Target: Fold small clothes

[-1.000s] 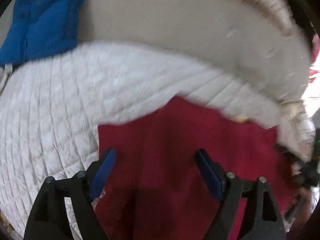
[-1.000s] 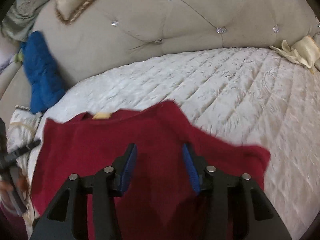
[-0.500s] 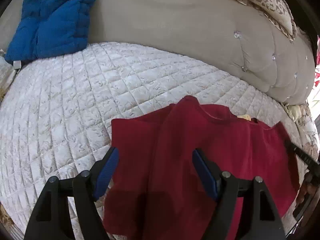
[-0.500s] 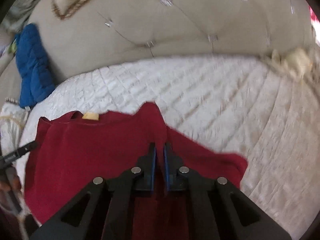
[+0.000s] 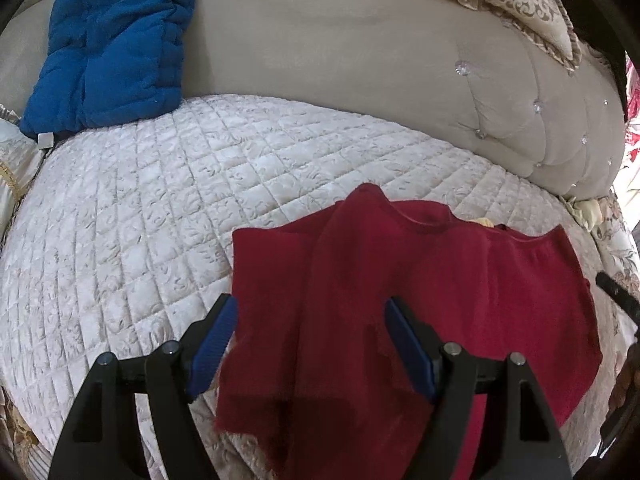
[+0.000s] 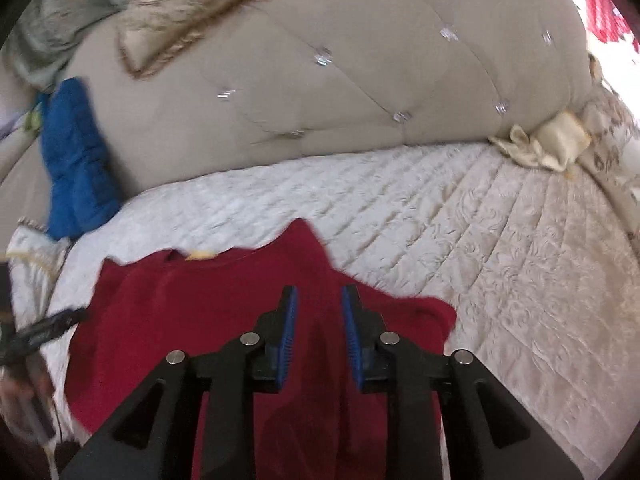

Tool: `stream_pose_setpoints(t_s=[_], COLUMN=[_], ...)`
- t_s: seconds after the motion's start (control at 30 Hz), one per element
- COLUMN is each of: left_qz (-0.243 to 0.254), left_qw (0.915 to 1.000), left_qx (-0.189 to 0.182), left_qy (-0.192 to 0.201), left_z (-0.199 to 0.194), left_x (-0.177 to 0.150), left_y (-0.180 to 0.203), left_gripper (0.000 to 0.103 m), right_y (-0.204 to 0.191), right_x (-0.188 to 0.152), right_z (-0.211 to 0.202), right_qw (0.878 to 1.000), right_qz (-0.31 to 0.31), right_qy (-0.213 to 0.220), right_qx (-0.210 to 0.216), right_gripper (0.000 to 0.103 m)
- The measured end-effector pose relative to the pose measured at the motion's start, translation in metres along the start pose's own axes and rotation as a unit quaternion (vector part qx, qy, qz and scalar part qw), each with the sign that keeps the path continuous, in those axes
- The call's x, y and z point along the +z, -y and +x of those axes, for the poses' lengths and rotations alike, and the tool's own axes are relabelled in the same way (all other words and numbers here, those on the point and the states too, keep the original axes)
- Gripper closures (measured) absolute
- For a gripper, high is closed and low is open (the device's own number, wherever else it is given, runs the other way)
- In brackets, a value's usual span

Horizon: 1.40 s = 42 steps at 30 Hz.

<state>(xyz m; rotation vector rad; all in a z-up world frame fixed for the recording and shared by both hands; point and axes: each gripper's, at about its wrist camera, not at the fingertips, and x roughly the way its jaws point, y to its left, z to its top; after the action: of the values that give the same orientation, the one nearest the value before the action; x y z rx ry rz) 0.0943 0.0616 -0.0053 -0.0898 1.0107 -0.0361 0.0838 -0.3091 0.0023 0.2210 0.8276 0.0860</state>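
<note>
Two grippers hover over a red shirt [image 5: 420, 300] lying on a quilted bed [image 5: 140, 240], its collar toward the padded headboard [image 5: 360, 60]. Left gripper [image 5: 310, 342] has wide open jaws, gripping nothing. Right gripper [image 6: 318, 334] has narrow jaws, opening, over the shirt's sleeve side without pinching it. Best practice: pinch one edge cleanly, lift low, fold across the shirt, keeping layers flat
</note>
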Motion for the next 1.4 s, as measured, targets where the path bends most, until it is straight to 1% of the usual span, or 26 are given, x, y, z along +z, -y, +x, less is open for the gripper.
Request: stream_pose_setpoints(t_s=[0.03, 0.1, 0.13, 0.2, 0.23, 0.3, 0.33, 0.37, 0.43, 0.47, 0.53, 0.6, 0.67, 0.7, 0.77, 0.83, 0.9, 0.97, 1.07, 1.1, 1.13, 1.17, 1.23, 1.3, 1.33, 1.4], left_qz=[-0.002, -0.008, -0.01, -0.012, -0.012, -0.02, -0.028, -0.036, -0.052, -0.061, -0.073, -0.081, -0.089, -0.095, -0.107, -0.117, -0.115, -0.106, -0.102, -0.102, -0.103, -0.106, -0.112, -0.116, -0.117, -0.115], left_qw=[1.0, 0.9999, 0.9999, 0.9999, 0.9999, 0.9997, 0.9995, 0.9993, 0.9986, 0.9981, 0.9972, 0.9965, 0.9958, 0.9951, 0.9937, 0.9923, 0.9923, 0.9932, 0.9933, 0.9931, 0.9926, 0.992, 0.9908, 0.9898, 0.9897, 0.9905], left_qx=[-0.003, -0.008, -0.01, -0.009, -0.009, -0.009, -0.01, -0.013, -0.013, -0.012, -0.016, -0.016, -0.019, -0.022, -0.034, -0.042, -0.047, -0.047, -0.053, -0.058, -0.063, -0.069, -0.076, -0.08, -0.081, -0.075], left_qy=[0.001, 0.001, 0.0, -0.007, -0.008, -0.007, -0.007, -0.005, 0.001, 0.0, -0.009, -0.013, -0.014, -0.013, -0.01, -0.009, -0.006, 0.001, 0.004, 0.004, 0.004, 0.005, 0.012, 0.018, 0.019, 0.014], left_z=[-0.002, -0.006, -0.006, -0.007, -0.007, -0.008, -0.009, -0.01, -0.012, -0.011, -0.008, -0.005, -0.001, 0.0, 0.001, 0.002, 0.002, 0.001, 0.001, 0.002, 0.002, 0.002, 0.001, 0.001, 0.001, 0.004], left_x=[-0.003, -0.008, -0.011, -0.017, -0.019, -0.025, -0.027, -0.03, -0.034, -0.038, -0.044, -0.048, -0.052, -0.053, -0.055, -0.058, -0.06, -0.06, -0.062, -0.062, -0.063, -0.063, -0.061, -0.058, -0.057, -0.056], left_y=[-0.001, -0.002, -0.002, -0.003, -0.004, -0.008, -0.012, -0.015, -0.021, -0.025, -0.03, -0.033, -0.035, -0.037, -0.04, -0.044, -0.045, -0.045, -0.046, -0.048, -0.05, -0.052, -0.054, -0.057, -0.057, -0.058], left_gripper=[0.023, 0.023, 0.023, 0.023, 0.023, 0.023, 0.023, 0.023, 0.023, 0.023, 0.023, 0.023, 0.023, 0.023, 0.023, 0.023, 0.023, 0.022, 0.021, 0.021, 0.021, 0.02, 0.019, 0.018, 0.018, 0.018], right_y=[-0.004, -0.007, -0.008, -0.009, -0.009, -0.012, -0.015, -0.022, -0.041, -0.05, -0.076, -0.107, -0.141, -0.156, -0.191, -0.224, -0.253, -0.28, -0.3, -0.303, -0.305, -0.305, -0.303, -0.304, -0.305, -0.307], right_x=[-0.005, -0.015, -0.02, -0.026, -0.025, -0.02, -0.017, -0.013, -0.005, -0.003, 0.001, 0.005, 0.008, 0.01, 0.013, 0.014, 0.014, 0.009, 0.0, -0.003, -0.003, 0.0, 0.007, 0.013, 0.014, 0.01], right_z=[-0.003, 0.006, 0.014, 0.036, 0.035, 0.025, 0.018, 0.012, 0.006, 0.007, 0.015, 0.033, 0.051, 0.06, 0.08, 0.099, 0.116, 0.135, 0.161, 0.167, 0.167, 0.164, 0.156, 0.155, 0.159, 0.172], right_qw=[1.0, 1.0, 0.999, 0.995, 0.995, 0.996, 0.997, 0.998, 0.998, 0.997, 0.994, 0.987, 0.979, 0.976, 0.971, 0.968, 0.965, 0.962, 0.957, 0.955, 0.956, 0.959, 0.963, 0.966, 0.968, 0.967], right_qz=[-0.007, -0.02, -0.027, -0.042, -0.043, -0.033, -0.027, -0.024, -0.026, -0.03, -0.039, -0.037, -0.031, -0.033, -0.047, -0.067, -0.093, -0.13, -0.162, -0.174, -0.182, -0.183, -0.184, -0.172, -0.167, -0.16], right_qy=[0.0, -0.024, -0.04, -0.084, -0.082, -0.067, -0.056, -0.046, -0.042, -0.044, -0.056, -0.078, -0.101, -0.109, -0.128, -0.143, -0.159, -0.179, -0.206, -0.213, -0.204, -0.189, -0.166, -0.149, -0.147, -0.159], right_qx=[0.001, -0.003, -0.01, -0.04, -0.046, -0.044, -0.036, -0.016, 0.032, 0.047, 0.087, 0.137, 0.175, 0.184, 0.194, 0.195, 0.186, 0.157, 0.124, 0.112, 0.104, 0.104, 0.106, 0.118, 0.119, 0.122], right_gripper=[0.099, 0.099, 0.099, 0.099, 0.099, 0.098, 0.098, 0.097, 0.092, 0.091, 0.089, 0.088, 0.083, 0.079, 0.078, 0.077, 0.076, 0.076, 0.076, 0.079, 0.095, 0.103, 0.103, 0.103, 0.103, 0.103])
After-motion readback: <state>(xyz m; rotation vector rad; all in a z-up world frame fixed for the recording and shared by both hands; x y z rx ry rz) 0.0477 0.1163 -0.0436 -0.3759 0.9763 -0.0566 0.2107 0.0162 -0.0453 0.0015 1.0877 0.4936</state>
